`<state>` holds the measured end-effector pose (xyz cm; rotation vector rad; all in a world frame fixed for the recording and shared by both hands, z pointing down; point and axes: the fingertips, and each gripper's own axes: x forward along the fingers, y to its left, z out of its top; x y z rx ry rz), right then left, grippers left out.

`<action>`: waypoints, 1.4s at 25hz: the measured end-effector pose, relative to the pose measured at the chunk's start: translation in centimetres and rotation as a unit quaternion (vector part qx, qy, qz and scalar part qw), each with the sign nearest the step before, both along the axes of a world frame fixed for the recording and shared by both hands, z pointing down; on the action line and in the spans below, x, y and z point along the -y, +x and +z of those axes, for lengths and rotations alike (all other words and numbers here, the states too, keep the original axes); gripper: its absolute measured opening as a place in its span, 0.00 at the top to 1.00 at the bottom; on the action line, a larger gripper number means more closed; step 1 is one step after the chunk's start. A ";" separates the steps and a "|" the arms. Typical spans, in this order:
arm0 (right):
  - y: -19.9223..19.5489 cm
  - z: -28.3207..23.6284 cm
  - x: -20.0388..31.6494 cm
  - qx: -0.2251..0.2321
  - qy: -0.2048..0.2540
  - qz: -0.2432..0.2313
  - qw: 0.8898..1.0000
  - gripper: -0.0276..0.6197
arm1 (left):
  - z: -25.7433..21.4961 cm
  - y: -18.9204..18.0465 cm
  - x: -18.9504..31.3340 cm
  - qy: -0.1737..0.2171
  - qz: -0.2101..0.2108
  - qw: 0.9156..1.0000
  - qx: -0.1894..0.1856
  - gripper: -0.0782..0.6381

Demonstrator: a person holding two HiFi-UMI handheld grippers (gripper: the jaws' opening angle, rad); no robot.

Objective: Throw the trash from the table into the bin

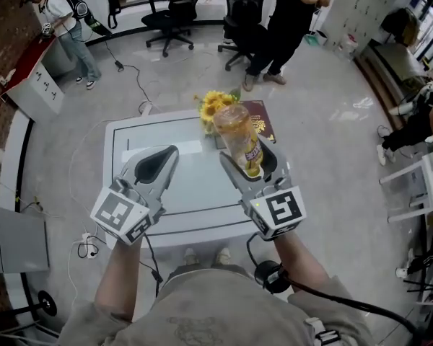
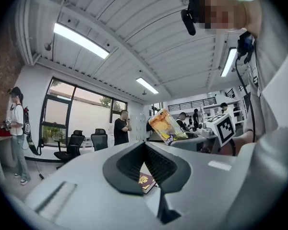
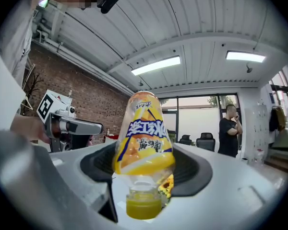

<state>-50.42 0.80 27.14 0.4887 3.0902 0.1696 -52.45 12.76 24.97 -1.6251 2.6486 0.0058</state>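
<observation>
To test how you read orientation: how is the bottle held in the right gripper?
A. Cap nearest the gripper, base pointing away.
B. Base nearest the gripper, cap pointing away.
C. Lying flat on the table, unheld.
A: in its own view the right gripper clamps the bottle between its jaws, yellow cap nearest the camera.

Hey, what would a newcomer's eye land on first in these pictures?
A yellow-labelled drink bottle stands out, gripped near its yellow cap end by the right gripper above the white table. Beyond it on the table lie sunflowers and a dark red booklet. The left gripper is shut, holding nothing.
</observation>
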 end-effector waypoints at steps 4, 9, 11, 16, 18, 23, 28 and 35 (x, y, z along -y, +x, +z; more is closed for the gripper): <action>2.7 -1.2 -0.8 0.031 -0.013 0.001 0.999 0.46 | -0.3 2.2 -1.1 0.010 -0.006 1.000 0.008 0.89; 4.6 -0.6 -1.4 0.033 0.021 0.001 0.999 0.46 | 0.1 3.3 -1.7 0.012 -0.012 1.000 0.006 0.89; 4.9 -0.1 -1.5 0.029 0.023 0.000 0.999 0.46 | 0.4 3.6 -1.8 0.011 -0.014 1.000 0.002 0.89; 4.8 0.9 -1.0 0.007 0.010 0.006 1.000 0.46 | 1.0 3.8 -1.8 0.004 -0.016 1.000 -0.005 0.89; 4.4 1.0 -1.3 0.011 0.004 0.001 1.000 0.46 | 1.3 3.6 -2.0 0.002 -0.017 1.000 -0.009 0.89; 3.7 0.8 -1.7 0.011 0.007 0.005 1.000 0.46 | 2.1 3.3 -2.7 0.000 -0.020 1.000 -0.021 0.89; 3.3 0.8 -1.9 0.005 0.016 0.009 1.000 0.46 | 2.7 3.1 -3.1 -0.013 -0.027 0.999 -0.019 0.89; 3.0 0.4 -2.9 0.019 0.012 -0.006 1.000 0.46 | 2.4 2.5 -3.9 -0.004 -0.026 0.999 -0.024 0.89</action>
